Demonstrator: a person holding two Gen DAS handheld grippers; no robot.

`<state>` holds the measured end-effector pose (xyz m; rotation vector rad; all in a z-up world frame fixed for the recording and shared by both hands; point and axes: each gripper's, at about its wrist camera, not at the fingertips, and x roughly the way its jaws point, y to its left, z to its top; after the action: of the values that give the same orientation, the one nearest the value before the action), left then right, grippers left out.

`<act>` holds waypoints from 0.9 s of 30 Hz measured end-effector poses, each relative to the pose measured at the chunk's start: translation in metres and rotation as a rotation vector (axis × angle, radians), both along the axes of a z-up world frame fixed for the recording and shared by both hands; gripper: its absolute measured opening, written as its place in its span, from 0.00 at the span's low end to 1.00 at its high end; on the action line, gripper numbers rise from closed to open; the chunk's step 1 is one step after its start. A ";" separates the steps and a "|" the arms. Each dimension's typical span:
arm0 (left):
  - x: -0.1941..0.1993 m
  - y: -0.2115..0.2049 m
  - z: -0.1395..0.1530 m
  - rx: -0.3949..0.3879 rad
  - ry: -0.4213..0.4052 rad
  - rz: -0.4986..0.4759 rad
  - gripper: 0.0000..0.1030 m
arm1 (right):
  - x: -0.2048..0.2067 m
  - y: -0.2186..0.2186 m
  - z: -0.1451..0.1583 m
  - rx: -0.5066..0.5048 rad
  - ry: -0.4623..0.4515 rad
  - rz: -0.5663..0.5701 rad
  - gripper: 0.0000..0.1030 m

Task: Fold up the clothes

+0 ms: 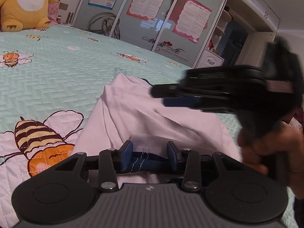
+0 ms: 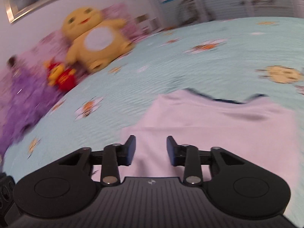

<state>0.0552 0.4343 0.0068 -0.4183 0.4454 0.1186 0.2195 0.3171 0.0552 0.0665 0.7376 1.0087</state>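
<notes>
A pale pink shirt [image 1: 152, 117] with navy trim lies ahead of the jaws on a mint quilt [image 1: 57, 72] printed with striped orange-and-black bees; a yellow, white-bellied plush toy [image 1: 24, 5] sits beyond

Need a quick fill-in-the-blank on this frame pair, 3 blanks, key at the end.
1. The white garment lies on a quilt printed with ____.
2. The plush toy at the head of the bed is ____ with a white belly.
3. The navy hem sits between the fingers of the ____ gripper; the right gripper has nothing between its fingers.

Missing words: bees; yellow; left
</notes>
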 end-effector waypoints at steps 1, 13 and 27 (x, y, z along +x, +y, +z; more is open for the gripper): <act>0.000 0.000 0.000 -0.002 0.000 0.000 0.40 | 0.000 0.007 0.000 -0.012 -0.029 0.006 0.34; -0.002 -0.001 0.000 -0.016 -0.005 0.007 0.41 | 0.006 0.059 -0.002 -0.187 -0.251 0.180 0.41; -0.008 0.012 0.001 -0.111 -0.065 0.075 0.51 | 0.010 0.072 -0.016 -0.249 -0.267 0.085 0.00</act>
<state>0.0476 0.4466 0.0074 -0.5467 0.3730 0.1527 0.2299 0.3891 0.0391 -0.3122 0.6189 0.9762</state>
